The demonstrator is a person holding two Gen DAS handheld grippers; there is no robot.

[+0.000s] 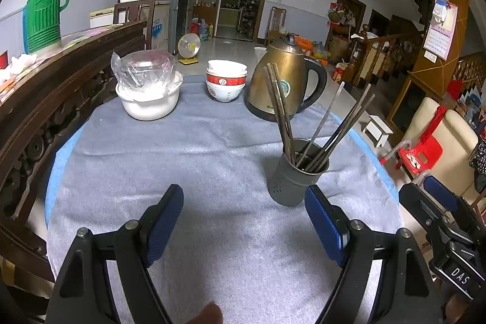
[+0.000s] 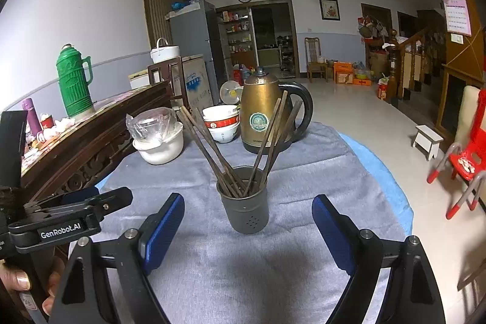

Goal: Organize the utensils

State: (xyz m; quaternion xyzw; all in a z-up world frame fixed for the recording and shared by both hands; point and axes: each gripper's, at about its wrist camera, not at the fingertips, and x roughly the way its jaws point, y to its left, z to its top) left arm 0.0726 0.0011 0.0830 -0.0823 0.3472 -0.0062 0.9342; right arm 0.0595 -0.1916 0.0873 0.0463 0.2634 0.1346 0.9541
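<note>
A dark grey holder cup stands upright on the grey cloth, just ahead of my right gripper, whose blue pads stand wide apart with nothing between them. Several brown chopsticks lean out of the cup in two fans. In the left wrist view the same cup sits a little beyond the right pad of my left gripper, which is open and empty over bare cloth; its chopsticks lean left and right. The right gripper's body shows at that view's right edge.
At the back of the round table stand a brass kettle, stacked bowls and a plastic-wrapped white bowl. A dark carved wooden sideboard with a green thermos borders the left. The table edge drops off at the right.
</note>
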